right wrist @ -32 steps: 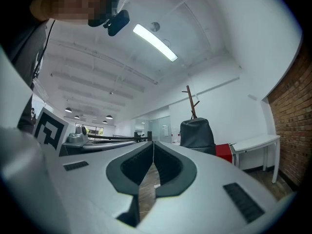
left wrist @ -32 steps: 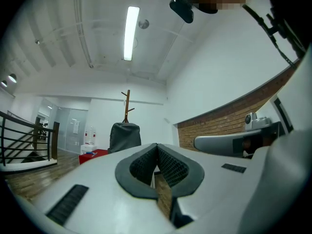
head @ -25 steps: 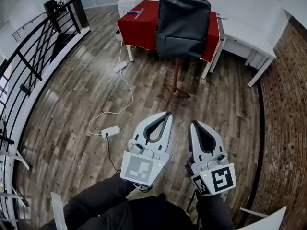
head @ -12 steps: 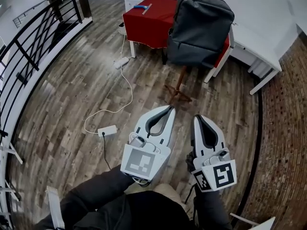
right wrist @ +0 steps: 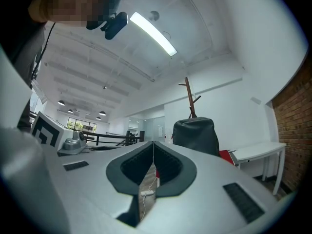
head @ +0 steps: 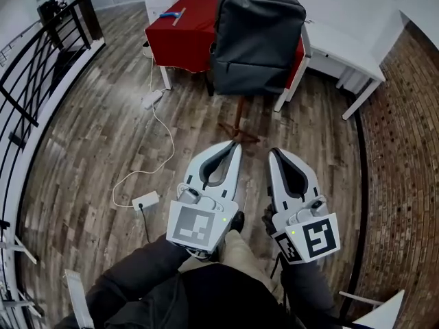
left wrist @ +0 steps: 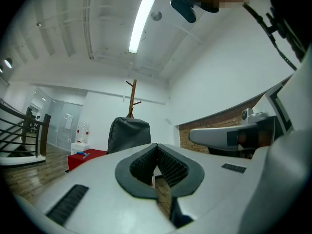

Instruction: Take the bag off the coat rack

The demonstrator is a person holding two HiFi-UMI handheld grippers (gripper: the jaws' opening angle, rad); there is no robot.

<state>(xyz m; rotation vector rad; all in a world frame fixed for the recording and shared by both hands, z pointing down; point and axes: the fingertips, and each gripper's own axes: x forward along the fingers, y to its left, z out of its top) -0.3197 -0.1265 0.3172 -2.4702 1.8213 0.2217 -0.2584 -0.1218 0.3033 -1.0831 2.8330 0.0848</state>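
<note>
Dark grey fabric backpack (head: 257, 40), boxy with rounded corners and a smooth matte face, is seen hanging on a slim brown wooden coat rack (head: 238, 112), covering the upper part of the pole; only the lower pole and spread feet are visible in the head view, while the forked top pegs show above the bag in both gripper views. The bag is zipped closed, so its contents are hidden. It hangs well ahead of both grippers and is touched by neither. Left gripper (head: 233, 144), white moulded plastic with dark ribbed rubber pads, is held clenched, its tips meeting with nothing between them. Right gripper (head: 274, 151), of the same make, is likewise closed on nothing. Both are held side by side, pointed toward the rack. Just behind the bag, a table under a red cloth (head: 182, 36) is noted, with a small blue-handled item (head: 168, 14) lying on it; a white desk (head: 343, 53) stands beside it on the right. The floor (head: 89, 149) is of grey-brown wood planks, with a white cable (head: 161, 132) snaking across it to a white box-shaped plug adapter (head: 145, 201). A black metal railing (head: 41, 67) curves along the left; a red brick wall (head: 405, 170) curves along the right.
</note>
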